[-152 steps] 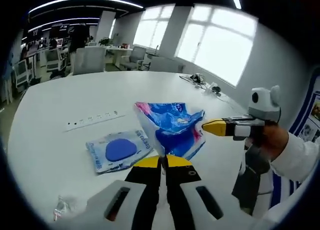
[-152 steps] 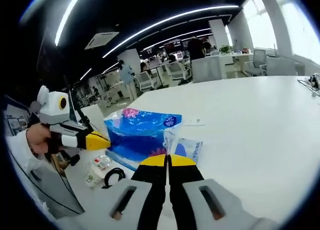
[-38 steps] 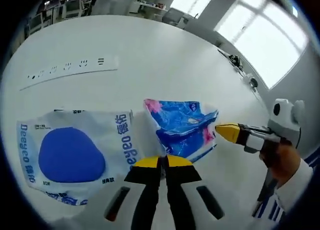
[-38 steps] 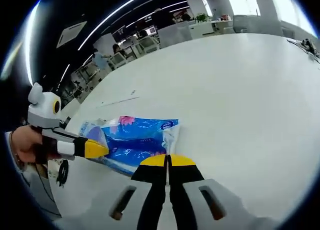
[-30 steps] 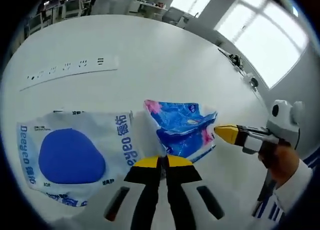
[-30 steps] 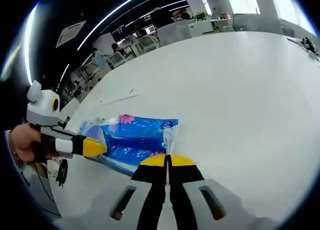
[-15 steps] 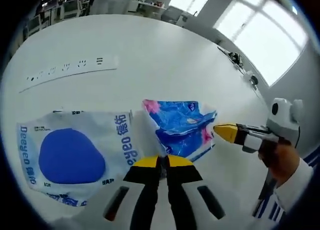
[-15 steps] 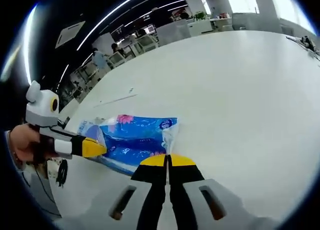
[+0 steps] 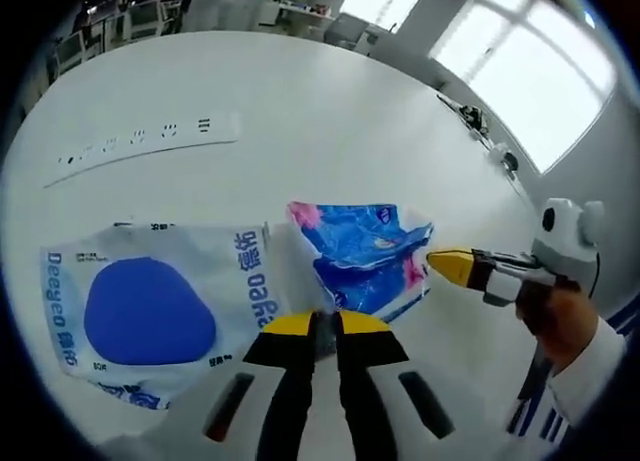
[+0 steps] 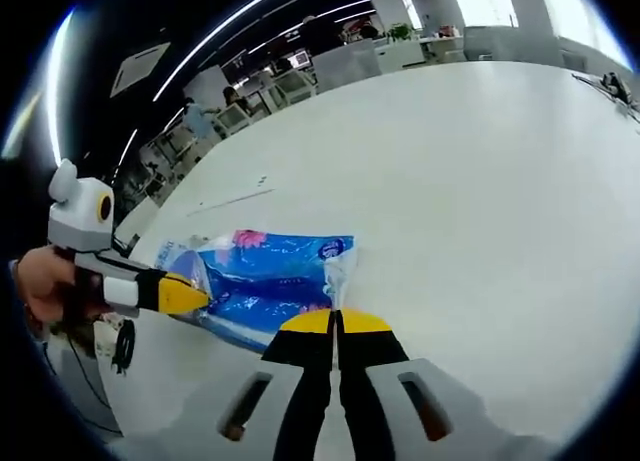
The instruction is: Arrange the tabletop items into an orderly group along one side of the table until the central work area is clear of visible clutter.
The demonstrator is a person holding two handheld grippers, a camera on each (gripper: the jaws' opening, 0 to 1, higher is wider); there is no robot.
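Left gripper view, white table [image 9: 330, 111], office windows [image 9: 500, 51], both tools pinching blue packet [image 9: 365, 251].

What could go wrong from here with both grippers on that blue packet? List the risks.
1. Both grippers pinch opposite edges of the blue packet: the left gripper and right gripper. Pulling apart could tear the thin film.
2. The packet lies against the white pouch; sliding it may drag the pouch askew.
3. The left gripper's fingers look slightly parted, so its hold may slip, leaving the packet hanging from one corner.
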